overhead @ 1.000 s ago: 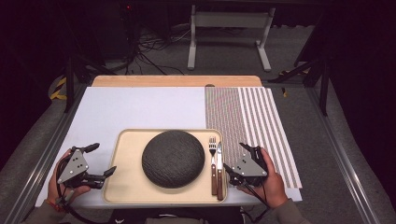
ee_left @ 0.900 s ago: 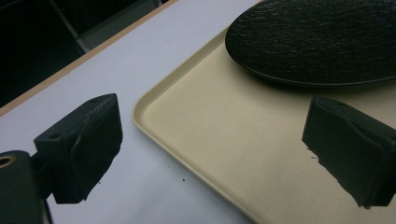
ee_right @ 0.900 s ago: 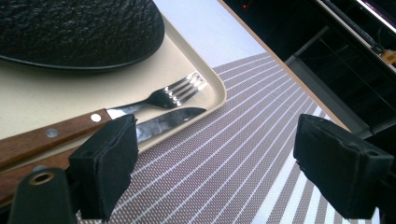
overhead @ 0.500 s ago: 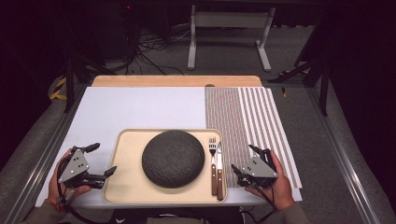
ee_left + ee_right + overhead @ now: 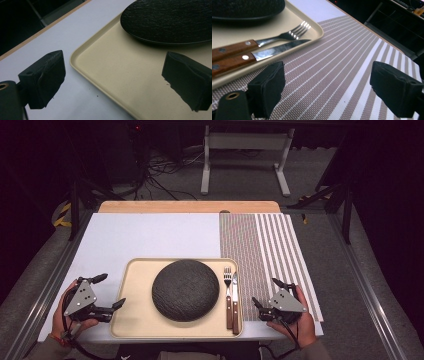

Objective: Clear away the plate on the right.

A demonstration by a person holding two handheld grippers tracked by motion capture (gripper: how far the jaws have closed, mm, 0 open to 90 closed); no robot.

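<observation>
A beige tray (image 5: 135, 320) lies at the table's near edge, carrying a dark round plate (image 5: 185, 290), a fork (image 5: 228, 292) and a wooden-handled knife (image 5: 235, 302). Left of the tray my left gripper (image 5: 111, 290) is open and holds nothing. In the left gripper view that gripper (image 5: 116, 75) straddles the tray rim (image 5: 82, 52), with the plate (image 5: 170, 20) beyond. My right gripper (image 5: 265, 292) is open over the striped placemat (image 5: 265, 245), just right of the tray. The right gripper view shows this gripper (image 5: 332, 87) low above the placemat (image 5: 342, 75), fork (image 5: 292, 33) and knife (image 5: 274, 51) at its left.
A white mat (image 5: 150, 237) covers the table's left and middle, and a wooden strip (image 5: 190, 206) runs along the far edge. Metal rails flank the table. A white stand (image 5: 245, 150) and cables sit on the floor beyond.
My right gripper has drifted a little to the right and towards the person, away from the tray's edge. The left gripper has stayed put.
</observation>
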